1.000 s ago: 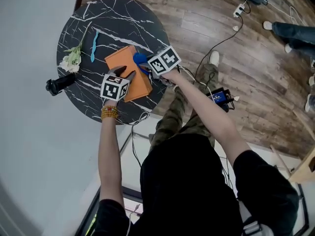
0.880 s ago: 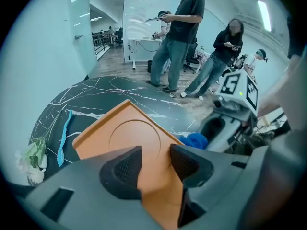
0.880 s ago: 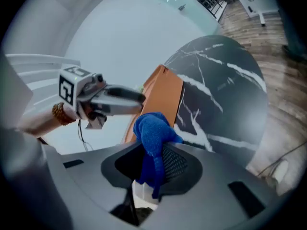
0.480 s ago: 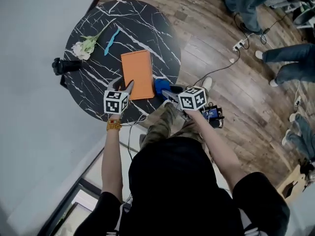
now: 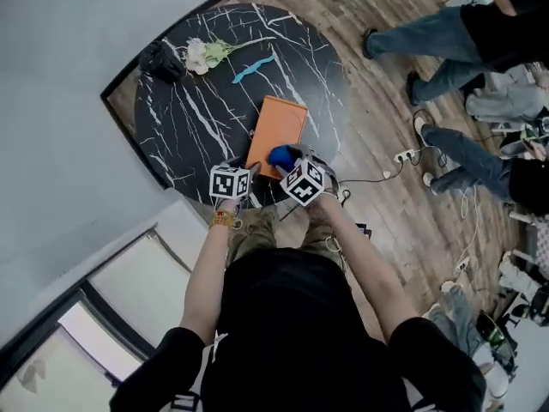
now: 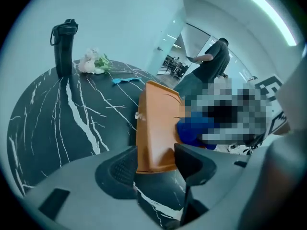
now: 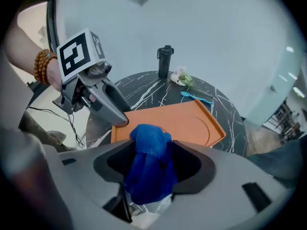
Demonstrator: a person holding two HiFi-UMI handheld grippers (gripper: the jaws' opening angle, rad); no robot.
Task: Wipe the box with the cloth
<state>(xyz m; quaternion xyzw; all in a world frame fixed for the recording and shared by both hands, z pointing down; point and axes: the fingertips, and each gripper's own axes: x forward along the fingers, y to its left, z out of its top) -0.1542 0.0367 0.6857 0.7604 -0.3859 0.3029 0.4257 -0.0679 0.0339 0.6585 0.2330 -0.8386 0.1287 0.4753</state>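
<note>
A flat orange box (image 5: 276, 131) lies on the round black marble table (image 5: 197, 118). My left gripper (image 5: 247, 174) is at the box's near left corner. In the left gripper view the near end of the box (image 6: 156, 128) sits between the jaws of the left gripper (image 6: 156, 164), which have just been opening. The blue cloth (image 5: 281, 155) is bunched at the box's near end, between the jaws of my right gripper (image 5: 290, 163). Those jaws have also just been opening. In the right gripper view, dark gaps show either side of the cloth (image 7: 149, 162) inside the right gripper (image 7: 153, 163).
At the table's far side stand a black bottle (image 5: 160, 59), a white flower (image 5: 202, 54) and a thin teal strip (image 5: 253, 68). A grey wall runs along the left. On the wood floor to the right are people's legs (image 5: 446, 50), cables and a power strip (image 5: 403, 155).
Both grippers have drawn back toward the table's near edge. The blue cloth has gone from the box's top to its near end. The head view has swung round.
</note>
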